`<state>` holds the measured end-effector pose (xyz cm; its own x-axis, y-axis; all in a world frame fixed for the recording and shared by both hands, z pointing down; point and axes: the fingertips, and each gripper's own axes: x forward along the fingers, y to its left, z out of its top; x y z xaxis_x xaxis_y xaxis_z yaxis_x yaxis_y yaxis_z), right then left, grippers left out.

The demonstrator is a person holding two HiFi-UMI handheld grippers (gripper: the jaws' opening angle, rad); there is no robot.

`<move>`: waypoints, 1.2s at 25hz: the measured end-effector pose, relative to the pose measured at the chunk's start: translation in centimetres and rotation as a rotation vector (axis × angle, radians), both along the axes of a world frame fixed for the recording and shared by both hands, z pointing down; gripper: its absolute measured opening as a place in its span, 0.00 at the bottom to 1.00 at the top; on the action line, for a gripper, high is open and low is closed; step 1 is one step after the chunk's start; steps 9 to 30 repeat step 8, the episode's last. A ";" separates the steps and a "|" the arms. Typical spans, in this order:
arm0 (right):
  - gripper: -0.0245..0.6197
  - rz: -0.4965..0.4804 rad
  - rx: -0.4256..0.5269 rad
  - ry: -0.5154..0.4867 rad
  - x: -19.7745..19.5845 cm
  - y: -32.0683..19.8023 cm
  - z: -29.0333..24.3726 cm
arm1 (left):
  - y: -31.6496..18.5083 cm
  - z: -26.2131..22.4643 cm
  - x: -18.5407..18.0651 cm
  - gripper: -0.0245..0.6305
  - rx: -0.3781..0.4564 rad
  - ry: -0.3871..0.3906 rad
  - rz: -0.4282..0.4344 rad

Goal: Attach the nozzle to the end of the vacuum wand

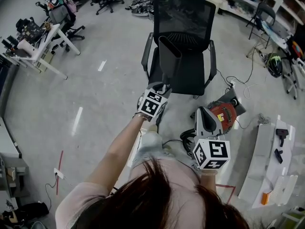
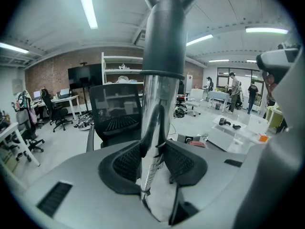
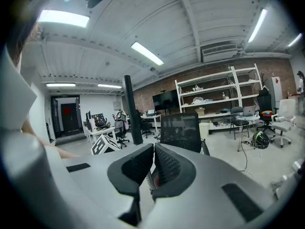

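No legible text, no readable labels or numbers

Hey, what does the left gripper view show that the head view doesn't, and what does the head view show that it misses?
Only the left gripper view: the shiny wand clamped between the jaws of the left gripper, plus the ceiling lights and a brick wall.
Only the head view: the person's hair and arm, seen from above.
Both: the dark nozzle sitting on the wand's end, and the black office chair behind it.
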<state>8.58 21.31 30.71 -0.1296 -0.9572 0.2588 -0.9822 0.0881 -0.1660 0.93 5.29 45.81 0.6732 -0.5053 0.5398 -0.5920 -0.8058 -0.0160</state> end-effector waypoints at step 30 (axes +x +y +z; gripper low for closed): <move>0.08 0.001 -0.020 -0.036 1.2 1.1 0.7 | 0.6 0.1 1.2 0.27 0.004 -0.005 -0.002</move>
